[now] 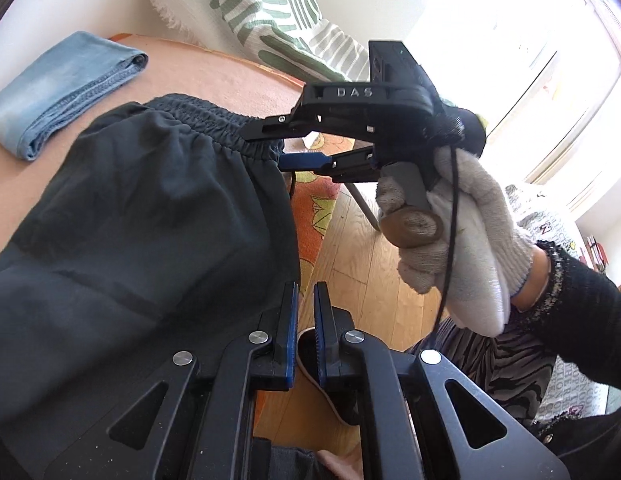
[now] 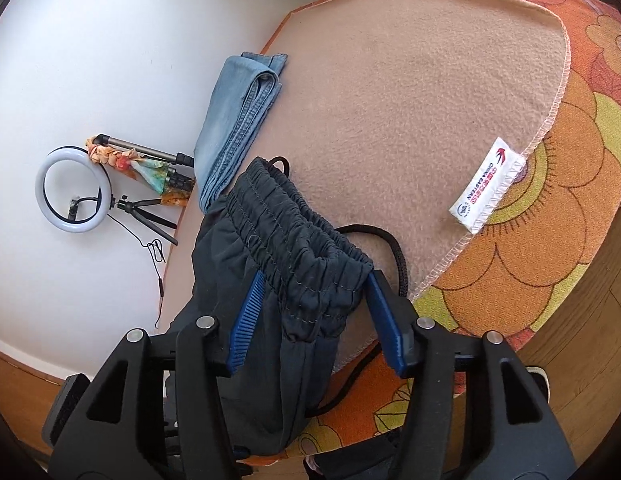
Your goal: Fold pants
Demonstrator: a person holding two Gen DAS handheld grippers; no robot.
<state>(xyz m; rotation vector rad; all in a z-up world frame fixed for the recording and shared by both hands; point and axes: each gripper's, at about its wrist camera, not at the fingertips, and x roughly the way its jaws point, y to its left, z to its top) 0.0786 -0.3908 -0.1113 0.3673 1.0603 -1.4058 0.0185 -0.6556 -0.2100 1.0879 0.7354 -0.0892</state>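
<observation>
Blanket covers the desk; beside dark pants we see folded jeans. Right gripper spread around waistband; left gripper narrowly parted, empty.

Your left wrist camera sits low behind its own hand-held gripper, close over the dark pants, facing along the bench edge toward the window, with your right hand-held gripper ahead. Your right wrist camera looks steeply down past its fingers at the blanket and white floor. Both views share the pants' waistband and the folded jeans.
</observation>
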